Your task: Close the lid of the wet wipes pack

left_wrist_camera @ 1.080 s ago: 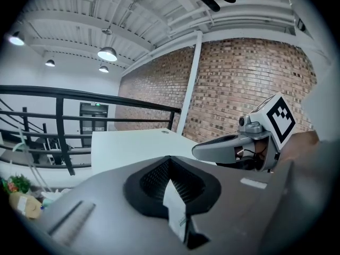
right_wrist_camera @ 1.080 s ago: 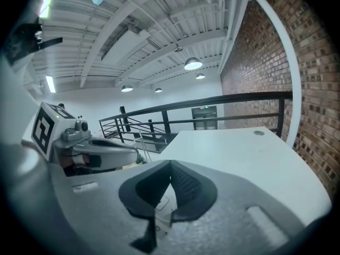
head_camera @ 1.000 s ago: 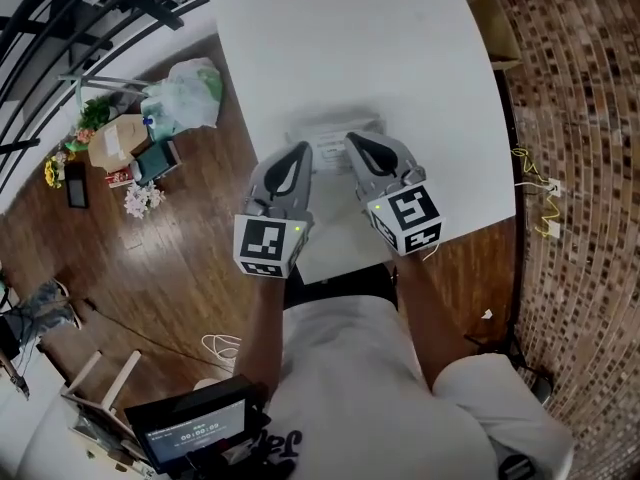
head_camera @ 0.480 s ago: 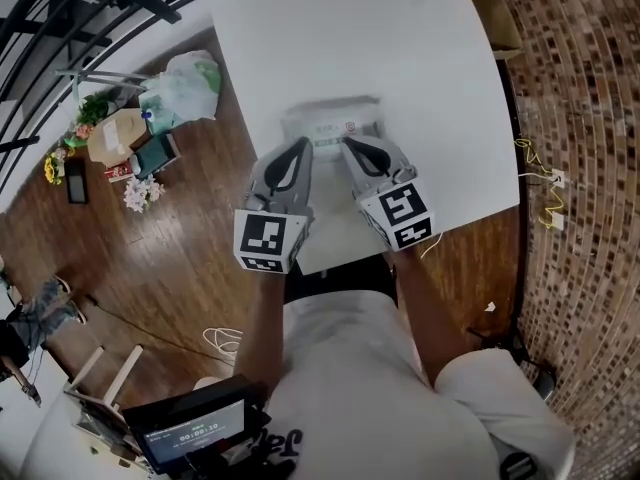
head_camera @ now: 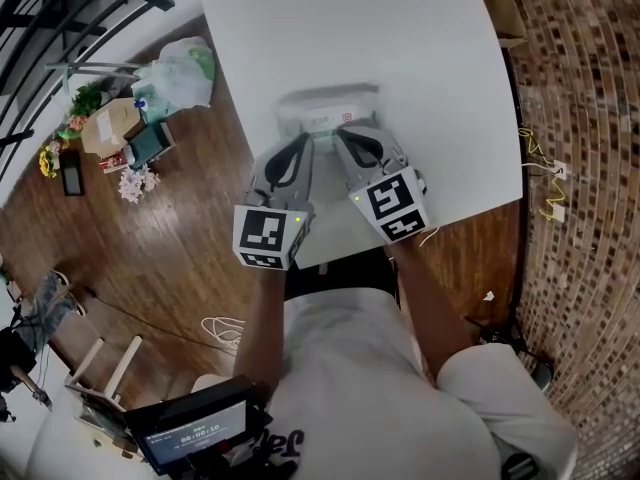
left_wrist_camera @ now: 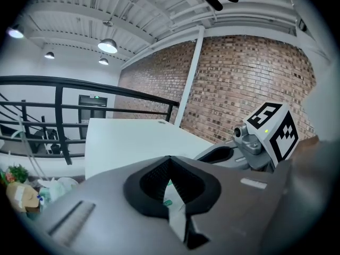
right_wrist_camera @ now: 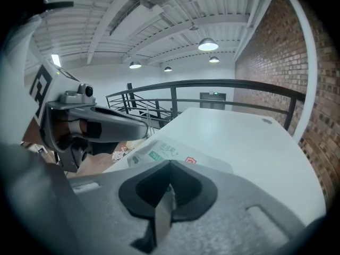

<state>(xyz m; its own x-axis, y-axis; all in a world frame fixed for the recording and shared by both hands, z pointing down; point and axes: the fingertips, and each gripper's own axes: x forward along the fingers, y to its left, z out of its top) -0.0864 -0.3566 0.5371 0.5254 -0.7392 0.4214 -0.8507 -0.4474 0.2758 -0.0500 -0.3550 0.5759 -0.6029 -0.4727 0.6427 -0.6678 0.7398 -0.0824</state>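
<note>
The white wet wipes pack [head_camera: 328,111] lies flat on the white table [head_camera: 400,38], near its front edge. It also shows in the right gripper view [right_wrist_camera: 170,152], with green and red print on top. Whether its lid is up or down I cannot tell. My left gripper [head_camera: 302,141] sits just short of the pack's near edge, shut and empty. My right gripper [head_camera: 346,136] is beside it, also shut and empty, its tip at the pack's near edge. In their own views the left gripper [left_wrist_camera: 169,159] and right gripper [right_wrist_camera: 170,164] have their jaws meeting at the tips.
The table's front edge [head_camera: 330,258] lies right under my hands. On the wooden floor to the left are a plastic bag [head_camera: 180,73], boxes and flowers. A brick wall [head_camera: 580,118] stands on the right, and a black railing [left_wrist_camera: 79,84] runs behind the table.
Both grippers have drawn closer together and nearer the pack's front edge. The pack, blurred a second ago, now looks sharp and sits higher in the head view.
</note>
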